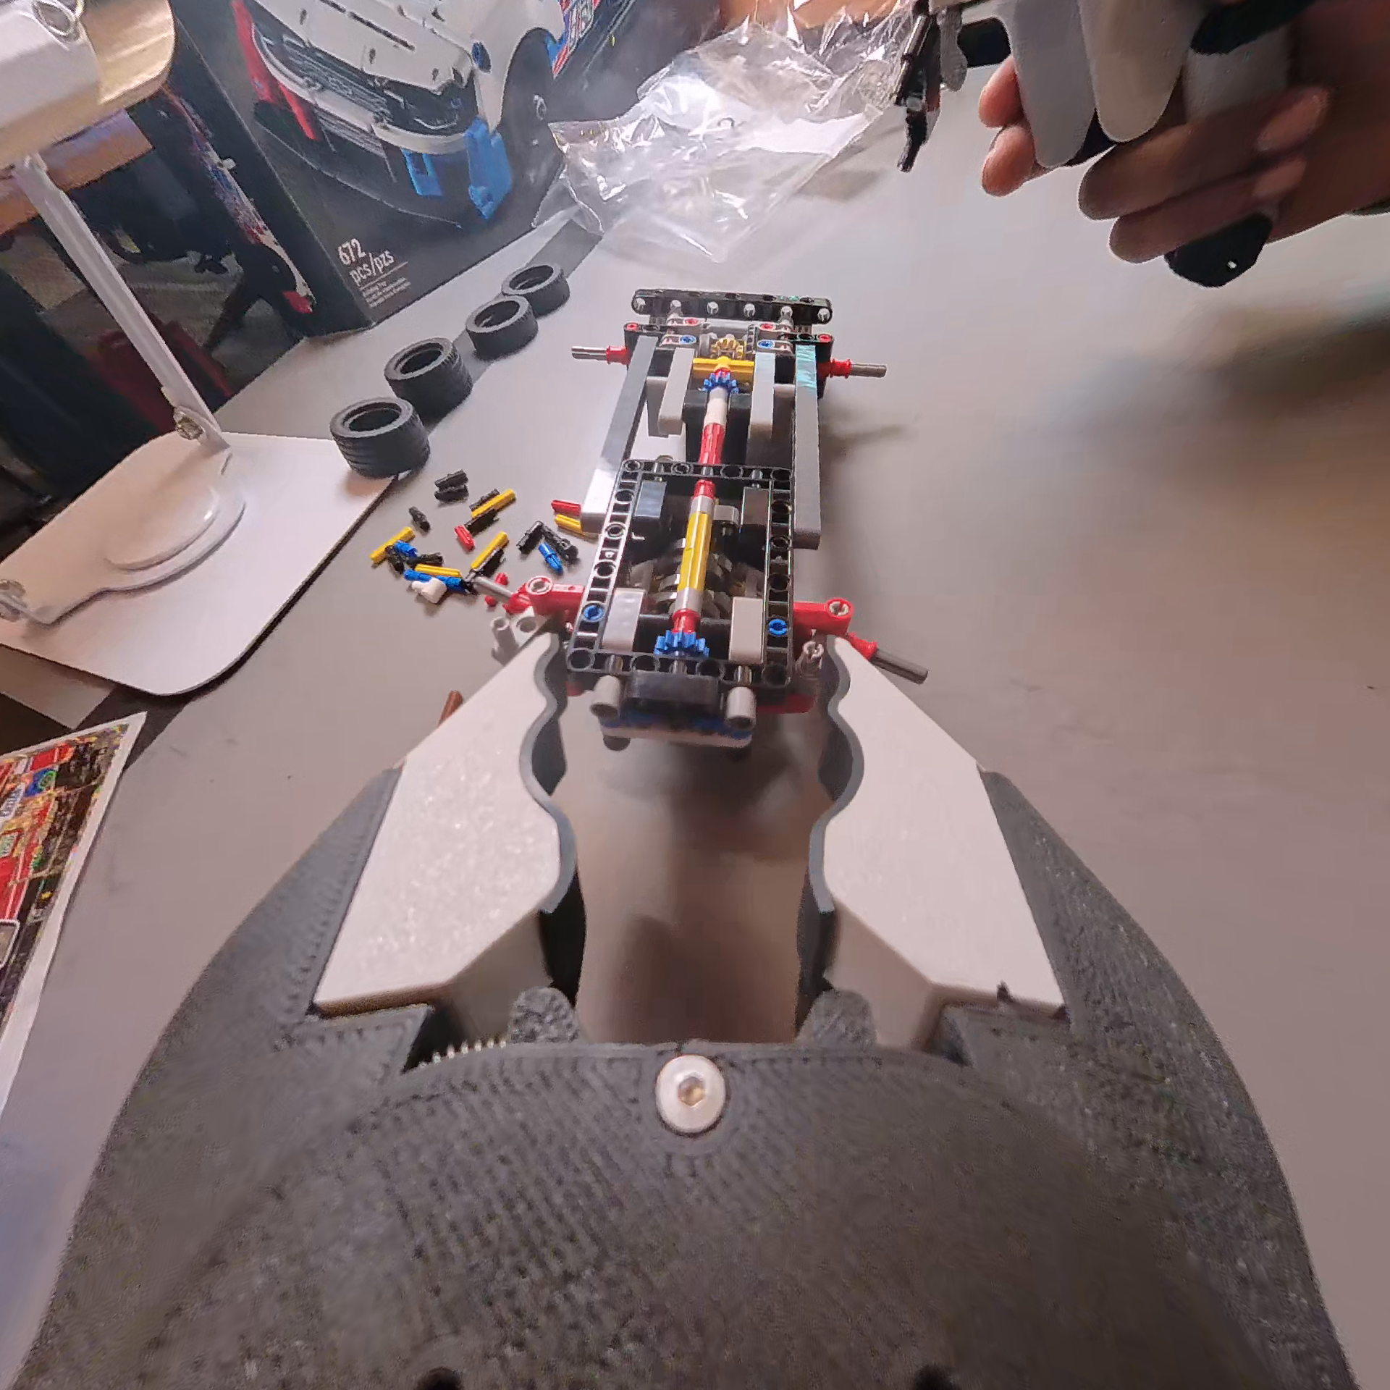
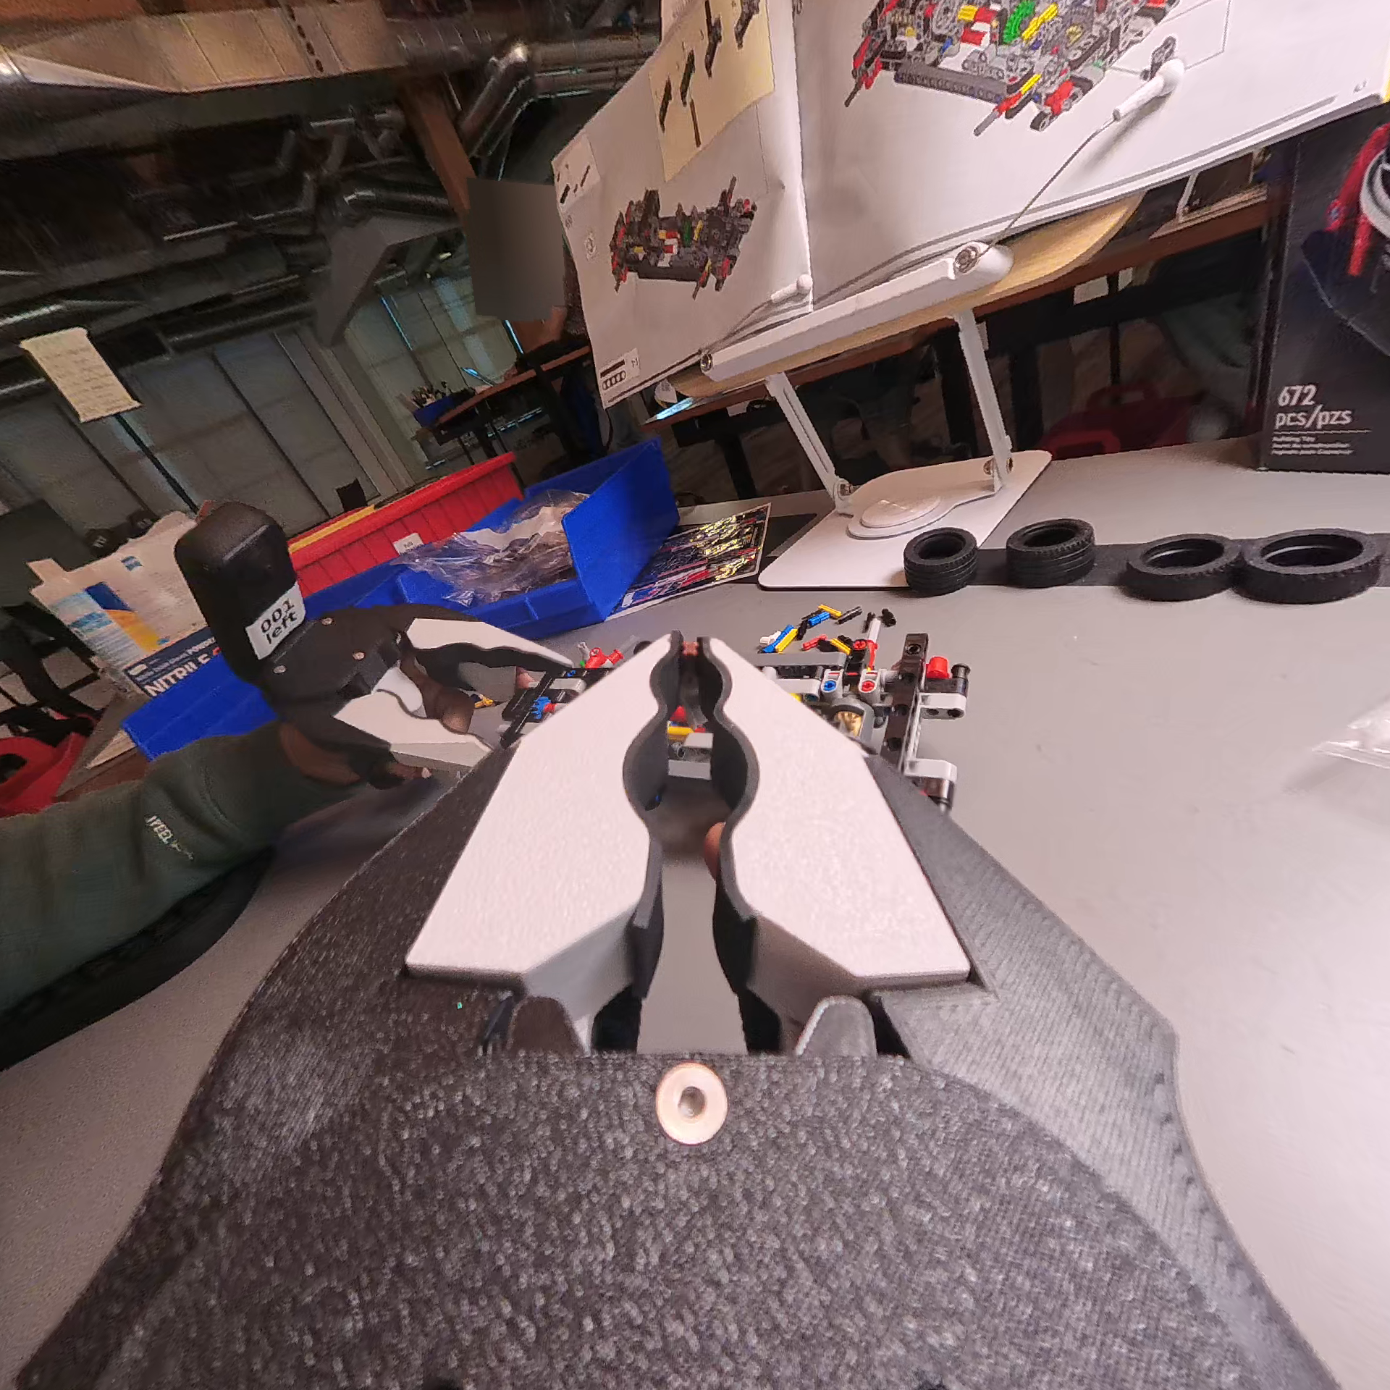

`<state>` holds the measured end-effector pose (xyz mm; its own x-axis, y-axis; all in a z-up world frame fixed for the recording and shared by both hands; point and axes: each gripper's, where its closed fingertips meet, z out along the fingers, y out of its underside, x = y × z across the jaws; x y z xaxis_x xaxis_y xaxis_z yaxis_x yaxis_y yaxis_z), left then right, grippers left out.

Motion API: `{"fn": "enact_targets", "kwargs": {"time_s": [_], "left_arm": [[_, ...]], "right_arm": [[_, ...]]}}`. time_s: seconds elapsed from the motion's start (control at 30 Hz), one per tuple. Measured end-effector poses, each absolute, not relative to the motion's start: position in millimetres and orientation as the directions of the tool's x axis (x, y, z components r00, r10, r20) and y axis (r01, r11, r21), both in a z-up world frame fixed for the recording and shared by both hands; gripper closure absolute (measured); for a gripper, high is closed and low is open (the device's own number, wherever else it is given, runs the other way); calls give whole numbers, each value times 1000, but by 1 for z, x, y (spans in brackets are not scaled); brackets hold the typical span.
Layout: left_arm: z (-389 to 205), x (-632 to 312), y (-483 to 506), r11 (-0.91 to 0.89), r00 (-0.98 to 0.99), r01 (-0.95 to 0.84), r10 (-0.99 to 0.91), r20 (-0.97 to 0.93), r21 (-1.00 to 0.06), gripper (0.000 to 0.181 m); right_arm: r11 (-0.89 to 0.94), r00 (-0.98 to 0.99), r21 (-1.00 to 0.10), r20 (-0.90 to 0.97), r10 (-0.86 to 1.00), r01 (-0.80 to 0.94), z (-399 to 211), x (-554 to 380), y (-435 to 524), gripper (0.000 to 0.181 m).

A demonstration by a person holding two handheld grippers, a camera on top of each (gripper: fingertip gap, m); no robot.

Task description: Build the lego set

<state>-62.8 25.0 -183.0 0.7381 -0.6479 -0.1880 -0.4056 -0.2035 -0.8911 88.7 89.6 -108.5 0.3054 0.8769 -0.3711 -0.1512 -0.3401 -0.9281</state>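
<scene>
A long lego chassis [image 1: 707, 526] with a black frame, a red and yellow centre shaft and blue gears lies on the grey table [image 1: 1091, 602]. My left gripper [image 1: 688, 650] straddles its near end, one finger against each side, and grips it. My right gripper [image 2: 688, 645] hovers above the table over the chassis [image 2: 887, 699], shut on a small reddish-brown piece [image 2: 688, 653] at its tips. It also shows at the top right of the left wrist view [image 1: 918, 105], held by a hand. The left gripper [image 2: 451, 699] shows in the right wrist view too.
Small loose pins [image 1: 466, 549] lie left of the chassis, with several black tyres [image 1: 429, 368] behind them. A white book stand [image 2: 902, 504] holds the instruction booklet [image 2: 902, 150]. The set box [image 1: 361, 150], a clear plastic bag [image 1: 722, 135], a sticker sheet [image 1: 53, 827] and a blue bin [image 2: 572, 541] stand around. My right fingertips sit around 20 centimeters from my left ones.
</scene>
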Motion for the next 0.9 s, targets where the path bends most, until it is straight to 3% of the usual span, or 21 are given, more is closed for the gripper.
{"fn": "enact_targets", "kwargs": {"time_s": [0.9], "left_arm": [[-181, -84, -23, -191, 570, -455, -813, -119, -870, 116]], "right_arm": [[-335, 297, -930, -365, 882, -149, -108, 89, 88, 181]]}}
